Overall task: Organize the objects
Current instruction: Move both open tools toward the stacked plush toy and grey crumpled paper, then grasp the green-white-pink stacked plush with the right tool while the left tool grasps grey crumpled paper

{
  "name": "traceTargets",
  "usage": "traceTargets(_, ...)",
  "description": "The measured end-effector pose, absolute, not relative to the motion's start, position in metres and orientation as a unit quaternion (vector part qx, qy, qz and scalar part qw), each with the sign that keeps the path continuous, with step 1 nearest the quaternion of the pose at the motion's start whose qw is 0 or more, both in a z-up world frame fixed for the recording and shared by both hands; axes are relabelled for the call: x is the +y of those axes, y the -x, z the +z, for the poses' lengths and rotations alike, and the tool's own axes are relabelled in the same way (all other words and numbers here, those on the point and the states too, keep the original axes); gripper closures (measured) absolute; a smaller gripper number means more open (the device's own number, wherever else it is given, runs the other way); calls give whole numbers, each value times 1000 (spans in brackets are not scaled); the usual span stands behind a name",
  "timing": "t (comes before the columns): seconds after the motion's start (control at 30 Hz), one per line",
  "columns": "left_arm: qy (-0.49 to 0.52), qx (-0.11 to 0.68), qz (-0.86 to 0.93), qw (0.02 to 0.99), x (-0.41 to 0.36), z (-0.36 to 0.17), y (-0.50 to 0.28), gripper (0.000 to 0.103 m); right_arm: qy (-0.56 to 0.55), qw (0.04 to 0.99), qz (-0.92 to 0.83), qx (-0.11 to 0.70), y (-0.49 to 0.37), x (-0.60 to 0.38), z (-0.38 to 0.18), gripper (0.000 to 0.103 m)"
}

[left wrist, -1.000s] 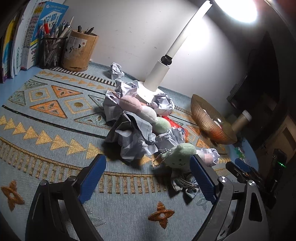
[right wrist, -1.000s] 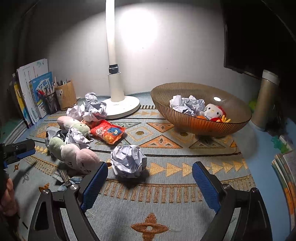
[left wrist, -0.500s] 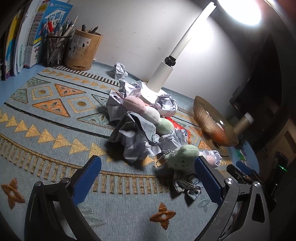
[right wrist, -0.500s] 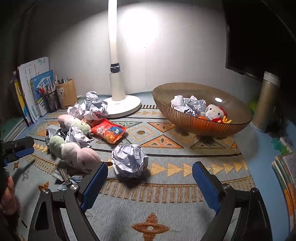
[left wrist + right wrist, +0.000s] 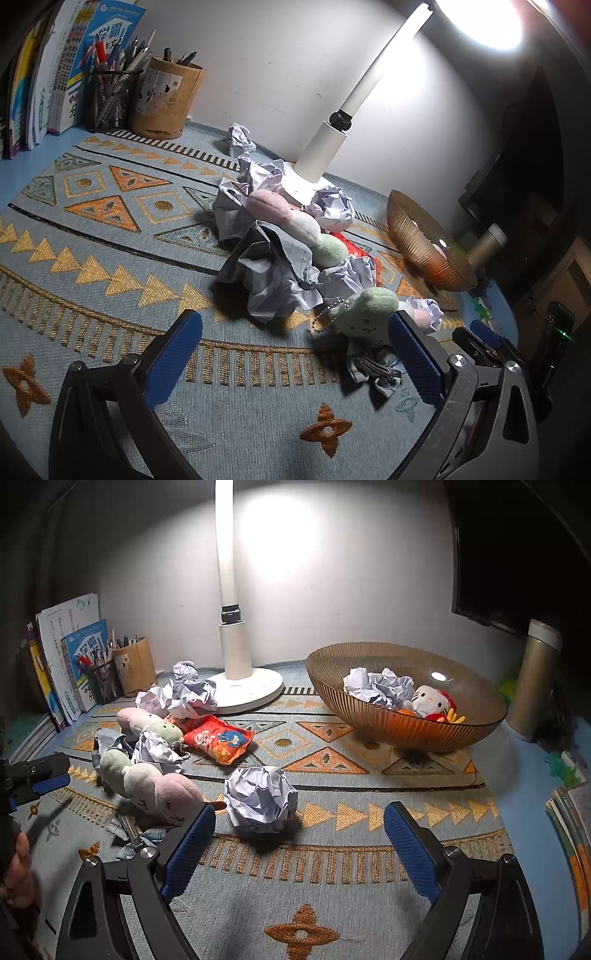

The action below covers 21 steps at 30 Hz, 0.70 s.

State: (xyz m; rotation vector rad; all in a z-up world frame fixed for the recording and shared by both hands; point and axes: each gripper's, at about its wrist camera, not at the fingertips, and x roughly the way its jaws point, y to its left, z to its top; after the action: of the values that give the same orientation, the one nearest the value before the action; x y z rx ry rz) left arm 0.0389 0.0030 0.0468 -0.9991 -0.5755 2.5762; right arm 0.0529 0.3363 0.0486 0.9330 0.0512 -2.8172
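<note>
My left gripper (image 5: 293, 343) is open over the patterned mat, just short of a big crumpled paper (image 5: 273, 280). A green plush (image 5: 369, 314) lies by its right finger, untouched. Behind the paper is a pink, white and green plush stick (image 5: 295, 225). My right gripper (image 5: 299, 834) is open too, with a crumpled paper ball (image 5: 260, 797) on the mat just beyond its fingertips. A second plush stick (image 5: 147, 782) and a red snack packet (image 5: 221, 740) lie to the left. The amber bowl (image 5: 406, 731) at the right holds crumpled paper (image 5: 380, 688) and a white cat toy (image 5: 430, 701).
A white lamp base (image 5: 251, 686) stands at the back centre with more paper balls beside it. Pen holders (image 5: 135, 666) and upright books (image 5: 70, 664) line the back left. A tall flask (image 5: 535, 679) stands beyond the bowl, and stacked books (image 5: 572, 819) lie at the right edge.
The left gripper's jaws have spread a little wider. The right gripper and the objects on the mat have not moved.
</note>
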Motion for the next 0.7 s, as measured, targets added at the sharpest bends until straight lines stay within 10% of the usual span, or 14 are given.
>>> traceTargets(0.7,354,-195,900,162,6,47,-38,2,-325,173,-930,7,-53,329,51,28)
